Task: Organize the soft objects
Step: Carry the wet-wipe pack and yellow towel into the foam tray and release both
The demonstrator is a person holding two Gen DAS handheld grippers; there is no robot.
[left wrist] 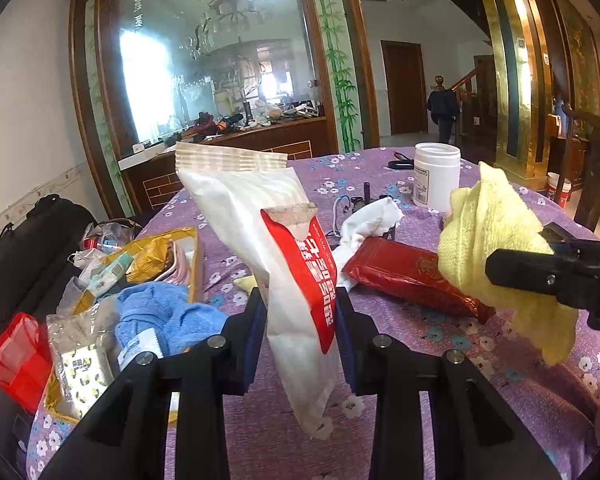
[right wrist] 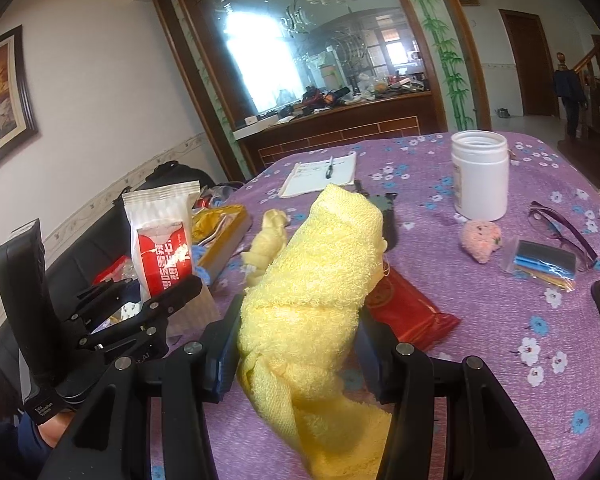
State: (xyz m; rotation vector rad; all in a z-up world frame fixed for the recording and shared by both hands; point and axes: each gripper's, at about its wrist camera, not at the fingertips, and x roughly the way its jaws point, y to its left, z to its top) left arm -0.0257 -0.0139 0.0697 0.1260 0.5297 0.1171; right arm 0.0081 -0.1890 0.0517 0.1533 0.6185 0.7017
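Two grippers are loaded above the purple tablecloth (right wrist: 480, 320): left gripper (left wrist: 300, 328) clamps an upright white-and-red packet (left wrist: 276, 248), right gripper (right wrist: 296, 344) clamps a bunched yellow towel (right wrist: 316, 288).

Left tool handle (right wrist: 44, 407) — small label reads "Data Acquisition System"; red-white packet (left wrist: 300, 280) print — not legible.

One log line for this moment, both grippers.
left gripper: shut on white packet | right gripper: shut on yellow towel | both held above table
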